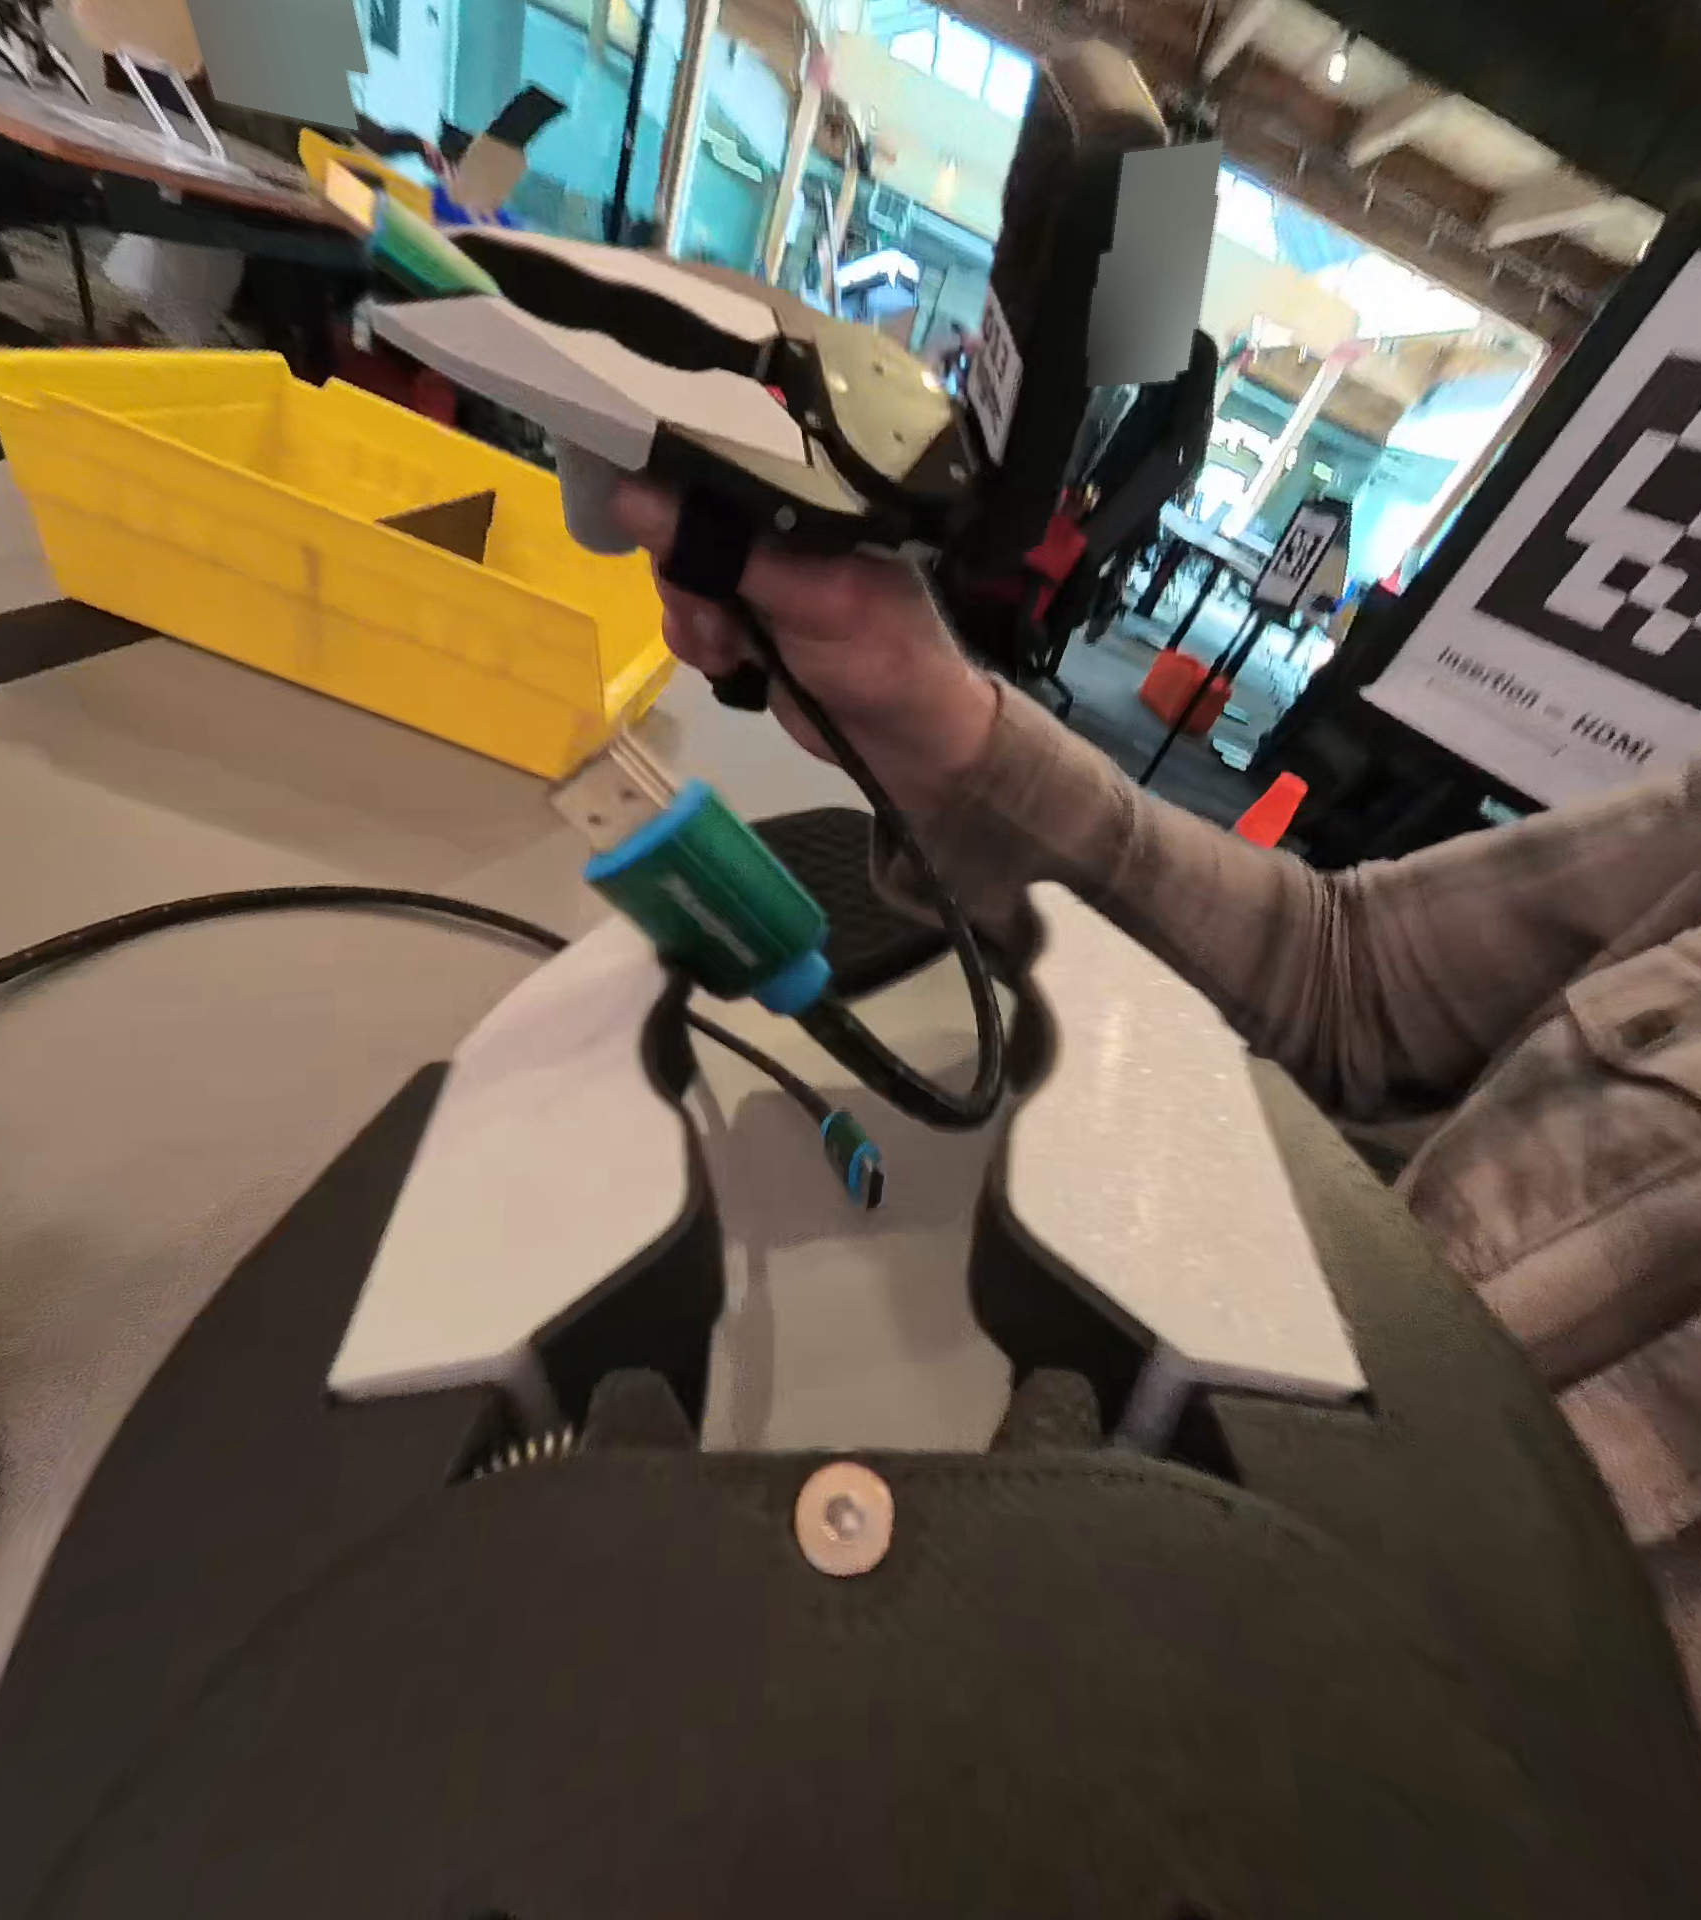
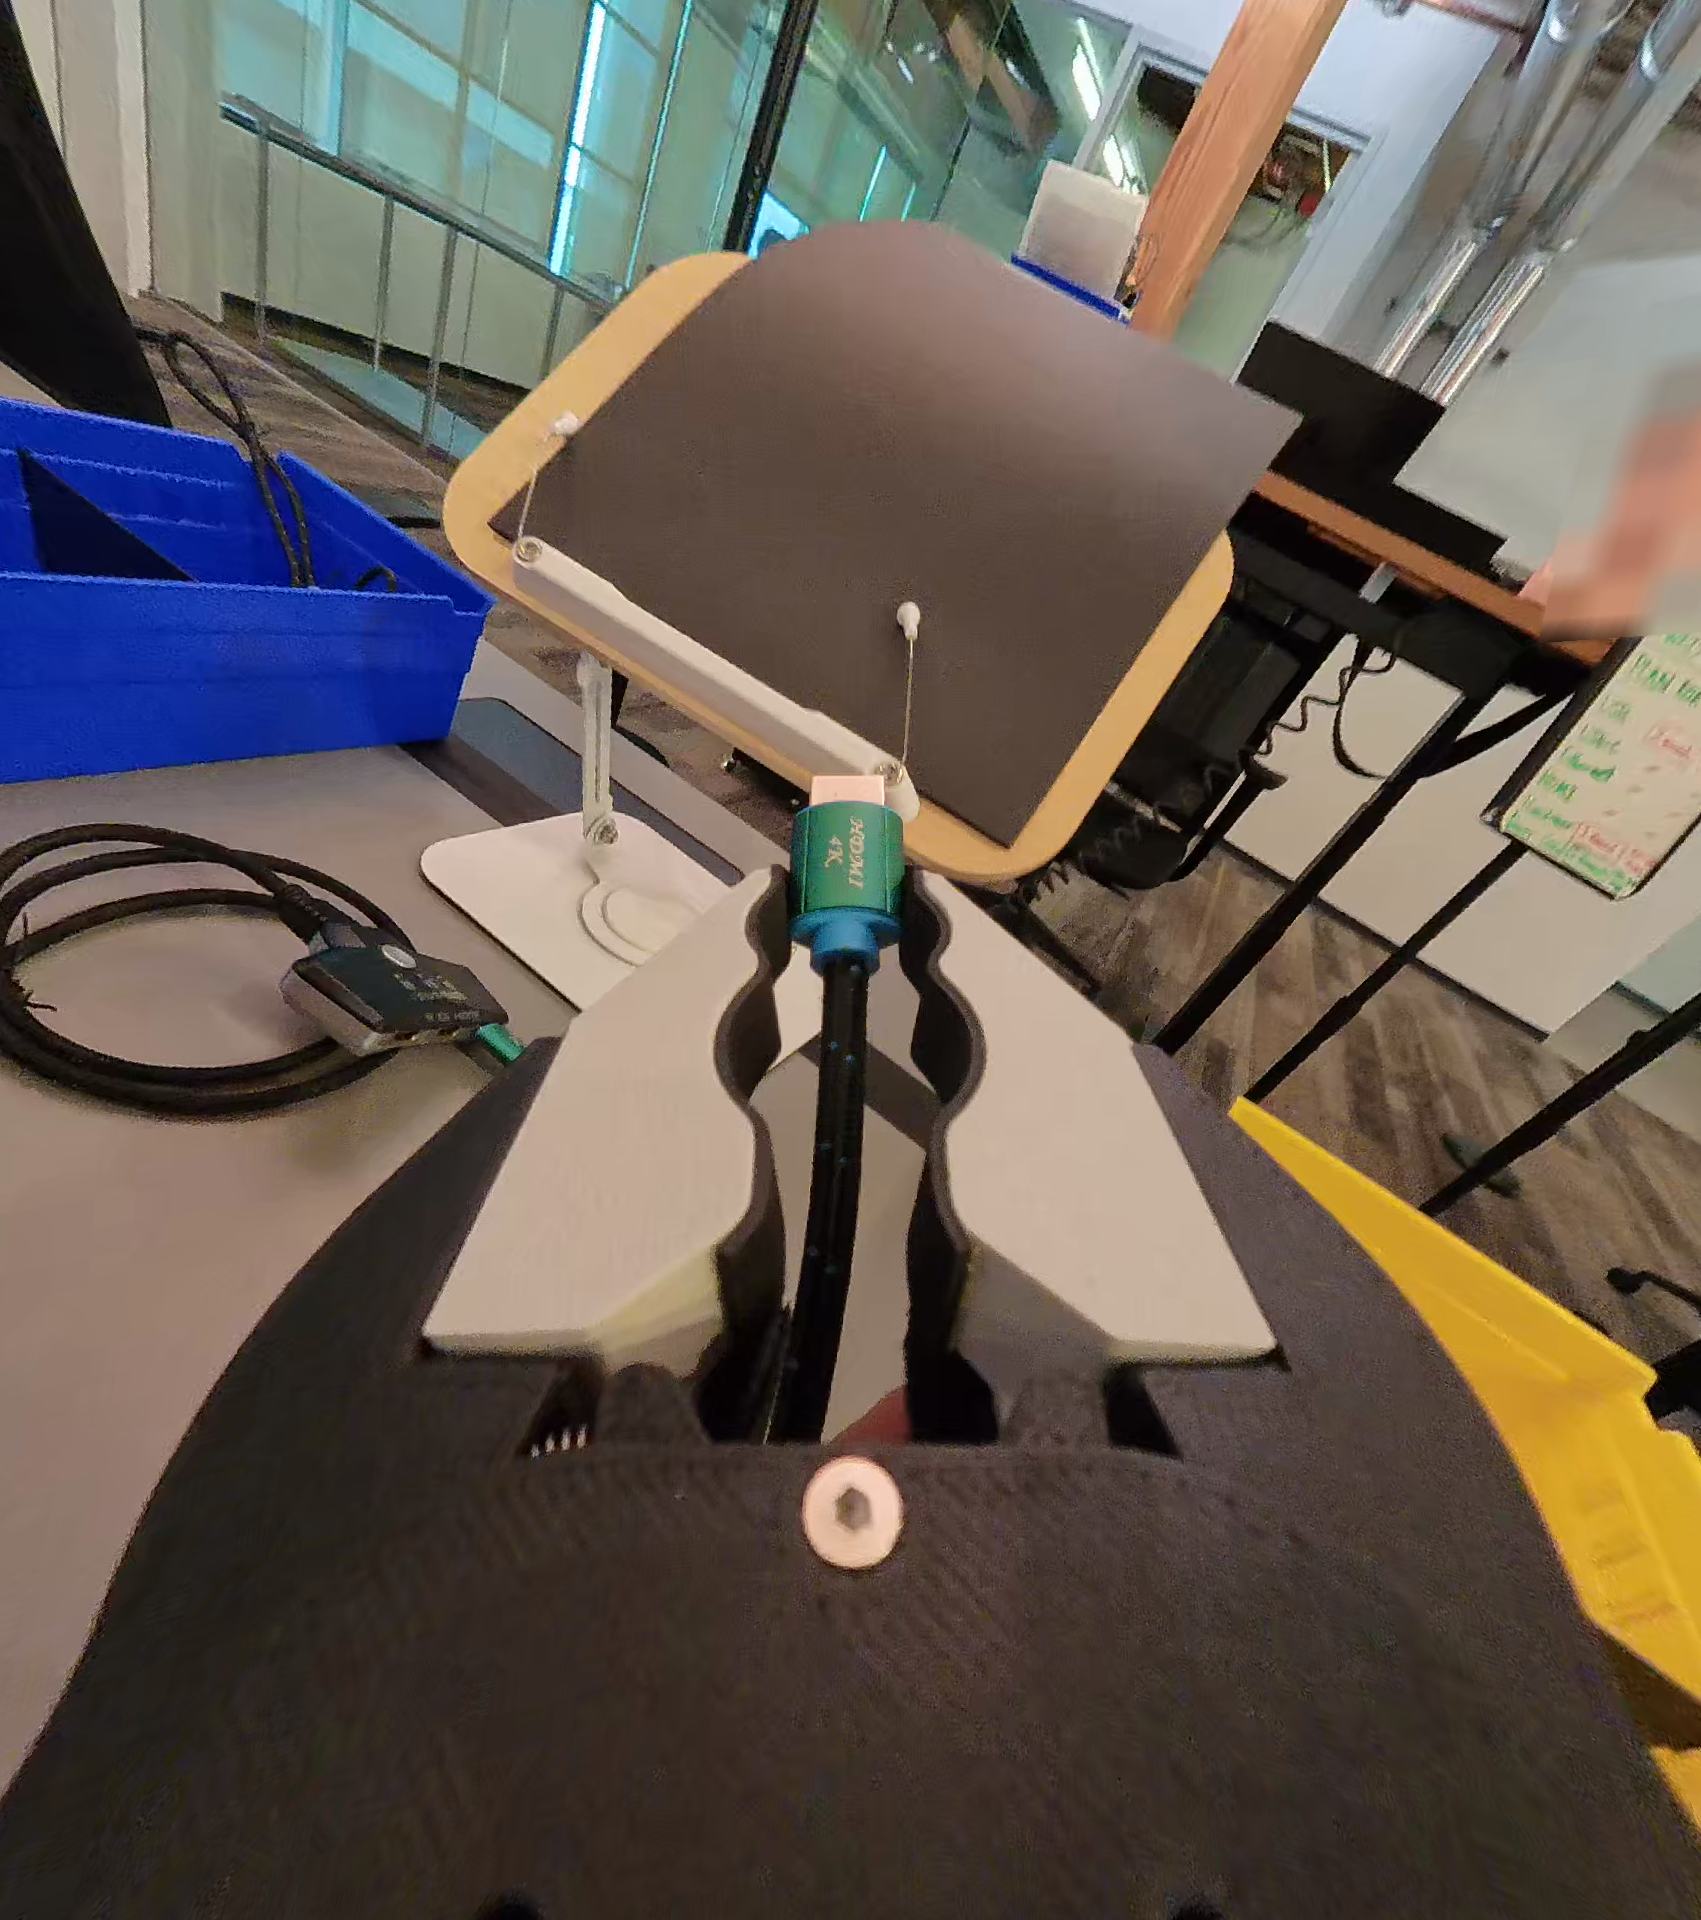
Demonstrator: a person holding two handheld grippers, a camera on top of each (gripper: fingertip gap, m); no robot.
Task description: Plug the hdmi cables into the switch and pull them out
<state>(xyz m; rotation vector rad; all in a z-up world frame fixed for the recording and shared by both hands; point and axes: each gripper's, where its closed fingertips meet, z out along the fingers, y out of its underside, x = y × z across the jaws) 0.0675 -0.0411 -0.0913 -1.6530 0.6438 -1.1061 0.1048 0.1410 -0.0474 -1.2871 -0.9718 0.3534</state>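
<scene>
In the right wrist view my right gripper (image 2: 846, 896) is shut on a green HDMI plug (image 2: 846, 860). Its metal tip points forward and its black cable (image 2: 830, 1164) runs back between the fingers. The small dark switch (image 2: 394, 1000) lies on the grey table to the left with a coiled black cable and a green plug in its side. In the left wrist view my left gripper (image 1: 841, 971) stands open. A second green plug (image 1: 711, 906) hangs in the air by its left fingertip, unclamped. The right gripper (image 1: 410, 286) is held high behind. A third small plug (image 1: 851, 1155) lies on the table.
A yellow bin (image 1: 306, 540) stands on the table behind the plug and shows at the right in the right wrist view (image 2: 1552, 1455). A blue bin (image 2: 150, 623) stands at the left. A dark board on a white stand (image 2: 877, 499) is ahead. A person's sleeve (image 1: 1345, 987) reaches in. There is about 20 cm between the tips of the two grippers.
</scene>
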